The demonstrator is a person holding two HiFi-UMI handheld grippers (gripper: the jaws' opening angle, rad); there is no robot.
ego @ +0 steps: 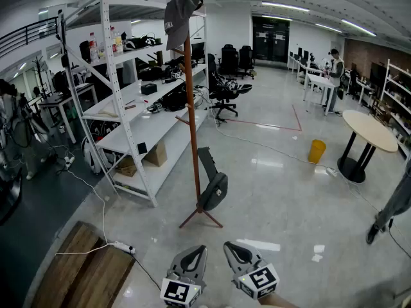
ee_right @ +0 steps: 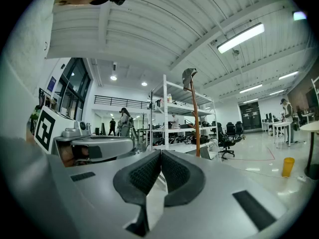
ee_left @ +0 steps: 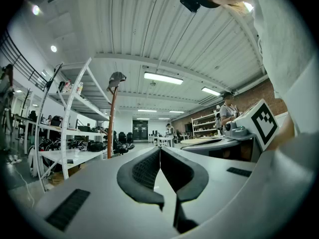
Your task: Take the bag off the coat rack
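A brown coat rack (ego: 192, 120) stands on the glossy floor in front of me, with a grey cap (ego: 179, 17) on its top. A black bag (ego: 213, 190) hangs low on the pole by its strap, just above the tripod feet. My left gripper (ego: 198, 251) and right gripper (ego: 232, 248) are side by side at the bottom of the head view, well short of the rack. Both are shut with nothing between the pads. The left gripper view shows its jaws (ee_left: 160, 154) pressed together and the rack pole (ee_left: 110, 126) far off. The right gripper (ee_right: 161, 156) looks the same, with the pole (ee_right: 196, 121) beyond.
White shelving (ego: 131, 101) loaded with gear stands left of the rack. A wooden board (ego: 83, 271) and a power strip (ego: 122, 246) lie at the lower left. A yellow bin (ego: 316, 151) and a round table (ego: 369, 130) are to the right. A person's leg (ego: 388, 213) is at the right edge.
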